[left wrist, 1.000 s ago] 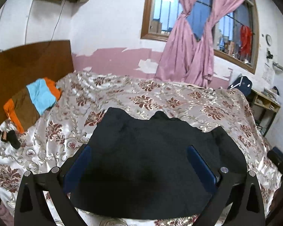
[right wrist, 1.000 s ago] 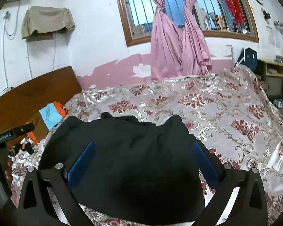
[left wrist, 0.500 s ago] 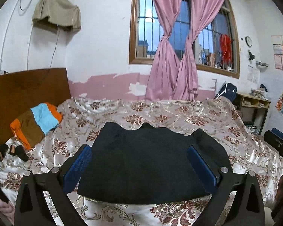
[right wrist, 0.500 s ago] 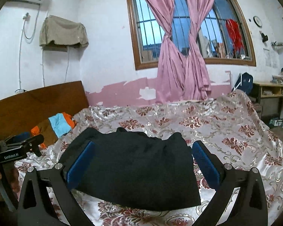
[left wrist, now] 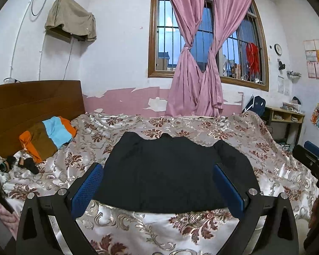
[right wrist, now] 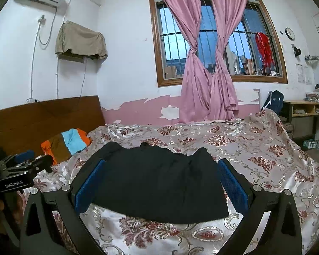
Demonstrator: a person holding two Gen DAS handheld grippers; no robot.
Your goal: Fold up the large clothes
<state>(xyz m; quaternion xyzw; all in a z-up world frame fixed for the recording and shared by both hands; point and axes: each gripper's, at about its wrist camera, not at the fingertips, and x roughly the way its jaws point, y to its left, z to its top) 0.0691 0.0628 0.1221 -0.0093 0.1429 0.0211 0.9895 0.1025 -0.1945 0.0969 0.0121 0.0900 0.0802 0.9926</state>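
A black garment (left wrist: 170, 170) lies folded flat on the floral bedspread (left wrist: 202, 127); it also shows in the right wrist view (right wrist: 157, 182). My left gripper (left wrist: 158, 188) is open and empty, held above the bed's near edge with the garment seen between its blue pads. My right gripper (right wrist: 161, 182) is open and empty, likewise back from the garment. The right gripper shows at the right edge of the left wrist view (left wrist: 314, 161); the left gripper shows at the left of the right wrist view (right wrist: 21, 170).
A folded orange, brown and blue garment (left wrist: 46, 136) lies by the wooden headboard (left wrist: 32, 102). Small dark items (left wrist: 21, 163) lie near it. Pink curtains (left wrist: 197, 74) hang at the barred window. A desk (left wrist: 287, 116) stands at the right.
Both grippers have pulled back and risen from the black garment, so it looks smaller and more of the room shows. The garment lies still.
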